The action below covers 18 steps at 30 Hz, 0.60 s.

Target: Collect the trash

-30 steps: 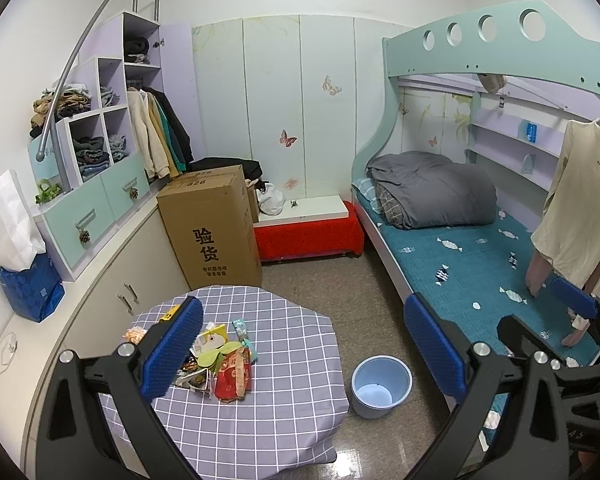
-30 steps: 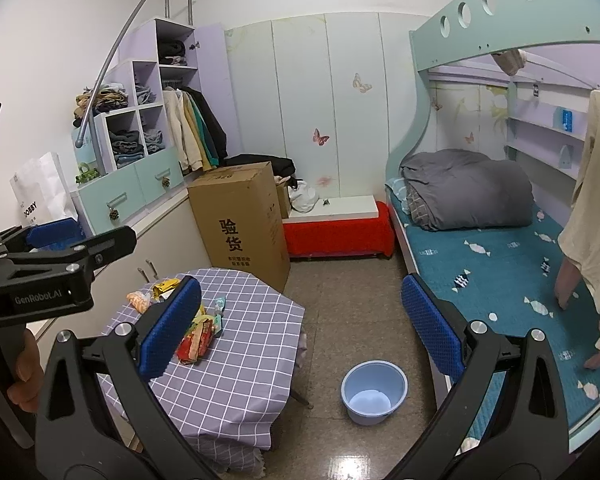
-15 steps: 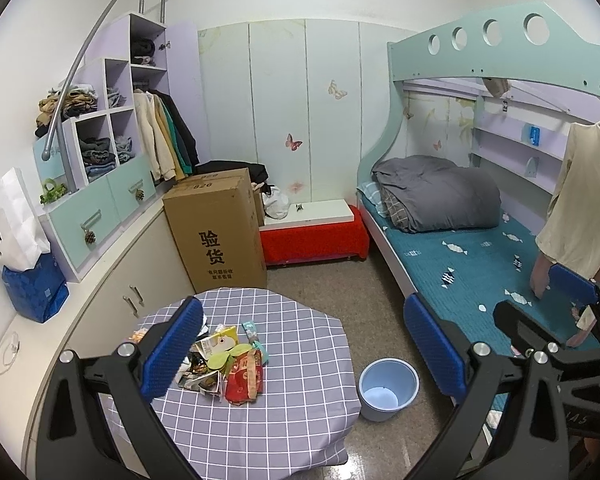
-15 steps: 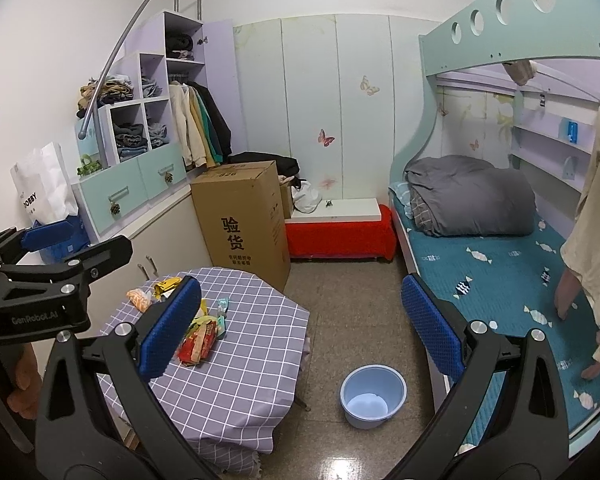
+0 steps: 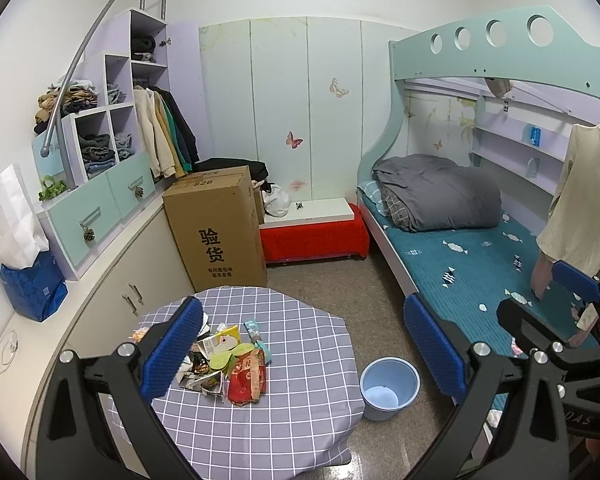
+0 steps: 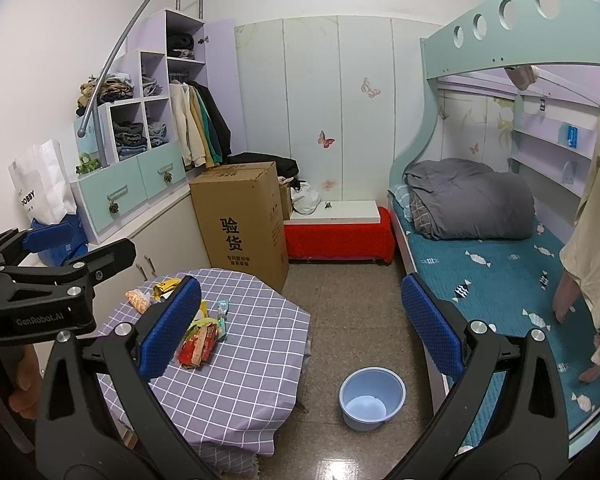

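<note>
Both grippers are held high above the scene and well apart from any object, a stance that suits surveying the work area before an approach. The left gripper [image 5: 302, 344] has its jaws spread wide and holds nothing; its blue pads frame the table and the floor beyond. The right gripper [image 6: 300, 322] is likewise fully released and empty.

The trash pile [image 5: 224, 364] lies on the near-left part of the table [image 5: 300, 400], which is covered with a grey checked cloth. The pile is a loose cluster of overlapping wrappers:

- a red and yellow snack bag [image 5: 247, 376] at the near right of the cluster;
- a pale green wrapper [image 5: 229, 360] on top of it;
- crumpled printed packaging at the left, partly hidden by the left gripper's pad;
- a small teal packet [image 5: 256, 332] at the far right edge.

In the right wrist view, an orange packet [image 6: 138, 299] and a yellow wrapper [image 6: 165, 286] lie apart from the main pile, toward the far-left edge of the table.

The light blue bin [image 5: 389, 388] stands upright on the floor, just right of the table and near the bed [image 5: 460, 264]. It appears empty. This placement probably allows each piece to be carried a short way rightward and dropped in. No item has yet been collected.
</note>
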Each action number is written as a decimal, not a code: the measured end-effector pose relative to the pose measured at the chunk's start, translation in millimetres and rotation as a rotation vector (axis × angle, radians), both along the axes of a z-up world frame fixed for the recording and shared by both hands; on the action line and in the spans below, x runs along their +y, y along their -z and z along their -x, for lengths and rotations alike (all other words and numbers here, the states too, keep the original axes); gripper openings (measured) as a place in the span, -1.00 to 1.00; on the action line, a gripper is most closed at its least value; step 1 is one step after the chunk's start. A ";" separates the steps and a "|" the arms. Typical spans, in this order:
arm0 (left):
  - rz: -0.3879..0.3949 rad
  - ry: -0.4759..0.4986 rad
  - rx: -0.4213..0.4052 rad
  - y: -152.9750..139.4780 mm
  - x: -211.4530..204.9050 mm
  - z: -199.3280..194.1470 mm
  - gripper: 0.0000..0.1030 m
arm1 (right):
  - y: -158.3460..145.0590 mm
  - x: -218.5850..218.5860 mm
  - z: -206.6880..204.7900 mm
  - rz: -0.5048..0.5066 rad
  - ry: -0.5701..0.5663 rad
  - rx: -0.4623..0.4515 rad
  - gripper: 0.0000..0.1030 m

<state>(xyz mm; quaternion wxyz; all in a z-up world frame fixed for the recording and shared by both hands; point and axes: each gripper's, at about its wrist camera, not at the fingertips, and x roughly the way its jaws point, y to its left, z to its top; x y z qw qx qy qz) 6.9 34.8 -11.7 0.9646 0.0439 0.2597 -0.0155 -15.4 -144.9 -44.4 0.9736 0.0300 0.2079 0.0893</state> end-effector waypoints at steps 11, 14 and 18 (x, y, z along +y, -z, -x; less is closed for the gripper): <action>-0.008 -0.001 0.009 1.1 -7.9 -3.1 0.92 | 5.0 -5.6 -4.6 -0.023 0.004 0.013 0.90; -0.010 -0.003 0.013 2.4 -9.4 -4.2 0.92 | 6.8 -9.6 -5.1 -0.026 0.004 0.017 0.90; -0.013 -0.006 0.019 4.0 -13.0 -5.9 0.92 | 7.6 -12.2 -6.7 -0.028 0.001 0.021 0.90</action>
